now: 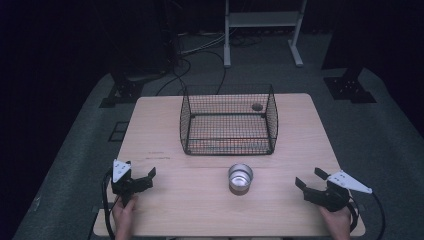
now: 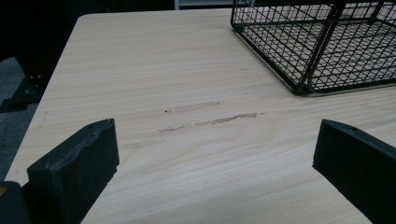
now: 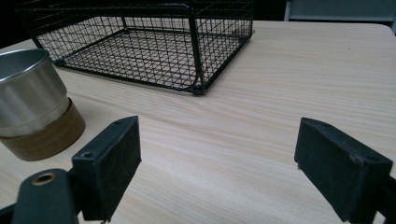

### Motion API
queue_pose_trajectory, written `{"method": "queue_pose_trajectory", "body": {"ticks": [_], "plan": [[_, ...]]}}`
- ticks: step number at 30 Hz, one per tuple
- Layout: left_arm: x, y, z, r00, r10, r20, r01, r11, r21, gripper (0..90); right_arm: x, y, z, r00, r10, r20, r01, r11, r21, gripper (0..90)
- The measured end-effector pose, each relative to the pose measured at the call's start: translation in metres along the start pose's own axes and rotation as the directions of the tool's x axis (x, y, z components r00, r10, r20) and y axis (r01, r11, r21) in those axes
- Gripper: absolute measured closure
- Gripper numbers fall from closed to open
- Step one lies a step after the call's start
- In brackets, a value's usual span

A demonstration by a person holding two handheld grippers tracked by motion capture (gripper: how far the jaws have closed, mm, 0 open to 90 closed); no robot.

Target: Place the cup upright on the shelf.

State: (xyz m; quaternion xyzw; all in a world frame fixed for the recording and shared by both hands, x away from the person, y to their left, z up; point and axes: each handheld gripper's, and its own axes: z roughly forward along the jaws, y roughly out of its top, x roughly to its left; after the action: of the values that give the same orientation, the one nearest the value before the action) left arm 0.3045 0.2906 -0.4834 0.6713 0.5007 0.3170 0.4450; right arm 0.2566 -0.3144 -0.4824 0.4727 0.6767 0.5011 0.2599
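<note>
A metal cup is seen standing upright on the wooden table, near the middle of its near half and just in front of the black wire basket. The cup is open at the top, and a brown band is wrapped around its lower part, as is shown in the right gripper view, where the cup lies to the left of the jaws and apart from them.

The left gripper is held by a hand at the near left edge of the table, well apart from the cup. Its jaws are spread wide and nothing is held between them; in the left gripper view only bare wood with a few scuff marks is seen in the gap, and a corner of the basket lies farther off to the right.

The right gripper is held by the other hand at the near right edge, pointed toward the cup but not touching it. Its jaws are likewise opened wide and empty, with bare tabletop seen between them. The basket is seen beyond, on the far side of the cup.
</note>
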Motion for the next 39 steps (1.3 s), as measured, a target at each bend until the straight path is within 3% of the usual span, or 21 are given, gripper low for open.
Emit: {"method": "queue_pose_trajectory", "body": {"ticks": [18, 27, 39], "plan": [[-0.002, 0.000, 0.000, 0.9999, 0.013, 0.004, -0.013, 0.9999, 0.005, 0.0, 0.018, 0.008, 0.005, 0.9973, -0.057, -0.047, 0.057, 0.998, 0.002, 13.8], [-0.002, 0.000, 0.000, 0.9999, 0.011, 0.002, -0.011, 0.9999, 0.005, 0.0, 0.037, 0.017, 0.014, 0.9846, -0.132, -0.114, 0.137, 0.990, 0.037, 13.8], [-0.001, 0.000, -0.001, 1.0000, 0.008, 0.002, -0.008, 0.9999, 0.007, 0.0, 0.056, 0.021, 0.025, 0.9610, -0.181, -0.209, 0.204, 0.975, 0.091, 13.3]]}}
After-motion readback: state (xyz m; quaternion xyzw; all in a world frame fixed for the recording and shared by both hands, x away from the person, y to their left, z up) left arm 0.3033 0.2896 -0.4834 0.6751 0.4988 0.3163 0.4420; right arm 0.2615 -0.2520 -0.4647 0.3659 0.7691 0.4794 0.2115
